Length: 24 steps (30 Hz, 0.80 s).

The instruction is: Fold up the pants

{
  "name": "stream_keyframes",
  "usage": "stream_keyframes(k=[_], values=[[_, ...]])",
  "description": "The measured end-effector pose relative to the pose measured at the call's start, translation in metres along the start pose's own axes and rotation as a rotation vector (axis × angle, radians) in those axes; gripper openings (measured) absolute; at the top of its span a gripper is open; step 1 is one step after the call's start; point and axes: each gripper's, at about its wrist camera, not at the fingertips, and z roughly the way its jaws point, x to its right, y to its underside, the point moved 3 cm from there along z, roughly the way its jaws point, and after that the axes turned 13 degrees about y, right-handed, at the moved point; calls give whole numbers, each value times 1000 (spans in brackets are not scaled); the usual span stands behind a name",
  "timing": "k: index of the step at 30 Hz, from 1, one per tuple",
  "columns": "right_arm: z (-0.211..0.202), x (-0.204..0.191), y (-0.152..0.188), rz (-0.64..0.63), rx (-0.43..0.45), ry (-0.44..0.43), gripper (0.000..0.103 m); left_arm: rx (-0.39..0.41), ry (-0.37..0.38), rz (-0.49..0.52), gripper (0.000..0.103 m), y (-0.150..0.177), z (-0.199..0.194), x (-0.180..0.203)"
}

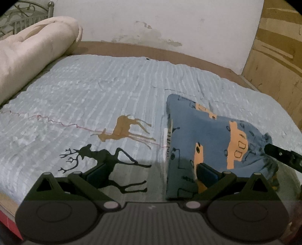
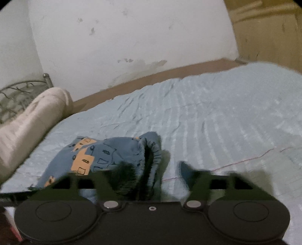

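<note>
The blue pants with orange car prints lie folded in a bundle on the light blue bedspread, to the right of centre in the left wrist view. My left gripper is open and empty, its right finger over the bundle's near left edge. The right gripper's finger reaches in at the bundle's right side. In the right wrist view the pants are bunched, elastic waistband raised. My right gripper is open; the waistband sits between its fingers. The view is blurred.
A rolled cream quilt lies along the bed's left side by a metal headboard. Deer prints mark the bedspread. A white wall stands behind and a wooden cabinet at the right.
</note>
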Motion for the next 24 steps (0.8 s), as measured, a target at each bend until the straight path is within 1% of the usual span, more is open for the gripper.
stream_keyframes(k=[1,2,4,7,9,10,15,18,21,24], values=[[-2,-3,1,-13,19,8,91,-3,-4,2,102,1,0,0],[-4,-6,2,-28,33,13,93,-6,-8,4,102,2,1,0],[-7,-13,5,-73,52,35,100,-8,-12,6,102,5,1,0],[-5,-21,14,-148,56,87,102,-6,-14,14,102,7,0,0],[-3,-21,23,-178,42,120,102,-8,-17,20,102,10,-1,1],[-3,-20,26,-181,39,123,102,-9,-16,25,102,11,-1,2],[-11,-10,44,-189,76,99,102,-5,-18,60,102,21,-4,3],[-16,-6,45,-169,86,76,102,-8,-22,75,102,23,-6,5],[-26,-4,42,-162,105,70,102,-17,-23,71,102,19,-10,6],[-34,-8,30,-193,171,85,102,-8,-11,52,102,10,-12,7]])
